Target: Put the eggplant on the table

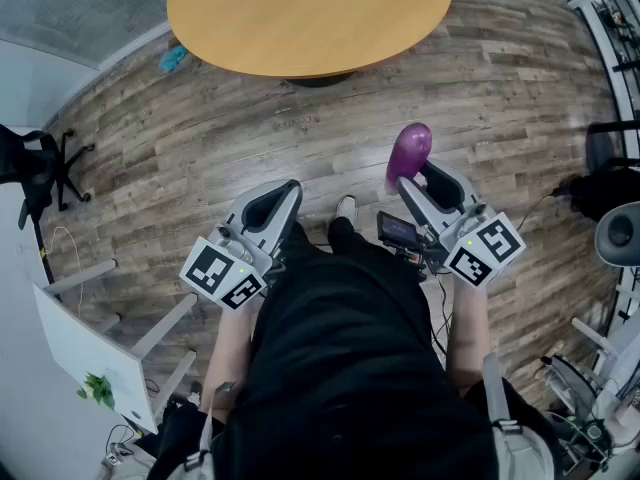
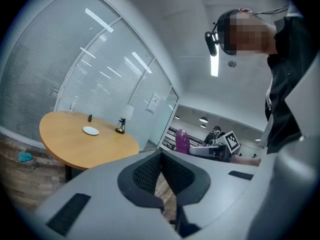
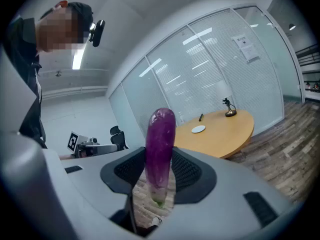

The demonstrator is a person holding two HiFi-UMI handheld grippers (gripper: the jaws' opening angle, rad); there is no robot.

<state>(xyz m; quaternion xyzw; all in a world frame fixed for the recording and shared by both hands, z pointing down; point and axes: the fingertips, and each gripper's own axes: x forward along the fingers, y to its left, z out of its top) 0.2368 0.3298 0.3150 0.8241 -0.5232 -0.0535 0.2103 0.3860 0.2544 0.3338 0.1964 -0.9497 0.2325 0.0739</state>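
Note:
A purple eggplant (image 1: 408, 153) stands upright between the jaws of my right gripper (image 1: 412, 181), which is shut on it at waist height over the wooden floor. In the right gripper view the eggplant (image 3: 161, 134) fills the gap between the black pads (image 3: 187, 170), stem end down. The round wooden table (image 1: 310, 18) lies ahead, apart from both grippers. My left gripper (image 1: 288, 190) hangs beside my left leg, its pads (image 2: 145, 171) closed together with nothing between them. From the left gripper view the eggplant (image 2: 182, 140) shows off to the right.
On the table (image 3: 220, 131) lie a white plate (image 3: 198, 129) and a small dark figurine (image 3: 229, 107). A black office chair (image 1: 35, 163) and a leaning white board (image 1: 85, 353) stand at the left. A teal object (image 1: 173, 58) lies on the floor near the table. Dark equipment (image 1: 610, 183) crowds the right.

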